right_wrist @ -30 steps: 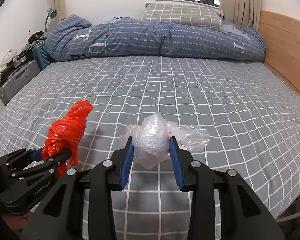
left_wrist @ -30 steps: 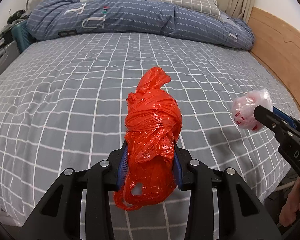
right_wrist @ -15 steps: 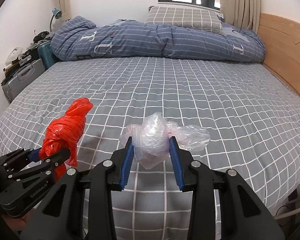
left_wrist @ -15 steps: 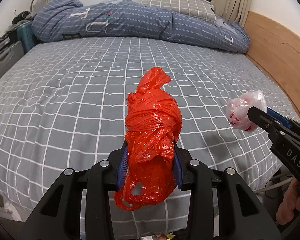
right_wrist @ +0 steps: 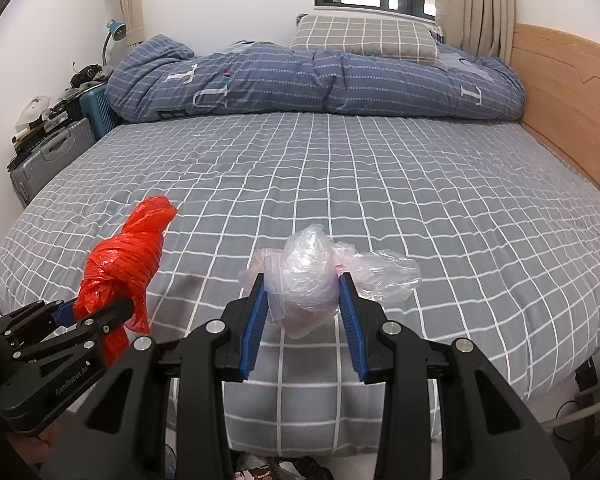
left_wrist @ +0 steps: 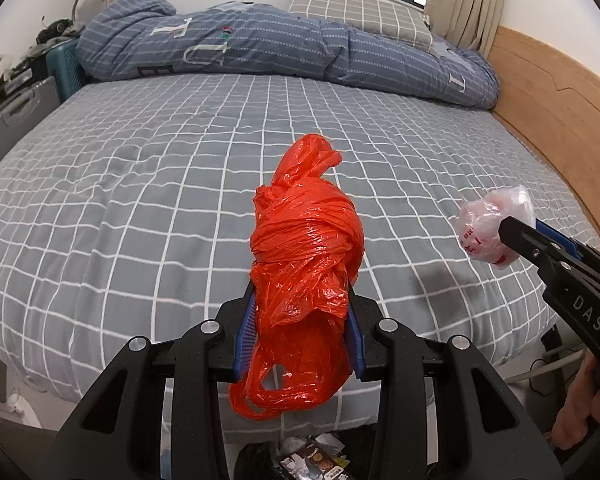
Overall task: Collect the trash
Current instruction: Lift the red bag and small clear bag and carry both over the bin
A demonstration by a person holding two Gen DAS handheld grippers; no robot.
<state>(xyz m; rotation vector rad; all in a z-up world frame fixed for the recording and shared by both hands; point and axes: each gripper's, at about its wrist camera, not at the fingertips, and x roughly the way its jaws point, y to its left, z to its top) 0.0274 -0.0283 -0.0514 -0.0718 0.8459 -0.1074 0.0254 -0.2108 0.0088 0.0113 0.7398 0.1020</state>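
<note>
Above the near edge of the grey checked bed [left_wrist: 148, 184], the left gripper [left_wrist: 300, 332] clamps a knotted orange bag [left_wrist: 304, 264] and the right gripper [right_wrist: 303, 312] pinches a clear bag wad [right_wrist: 312, 268], whose slick, loose film could slide free and drop if either squeeze eases.

The bed [right_wrist: 340, 184] lies bare and open across its whole middle. At its far end a rolled duvet [right_wrist: 300, 80] and pillow [right_wrist: 364, 36] block the way; a headboard [right_wrist: 560, 92] walls the right side, suitcases [right_wrist: 48, 160] crowd the left.
</note>
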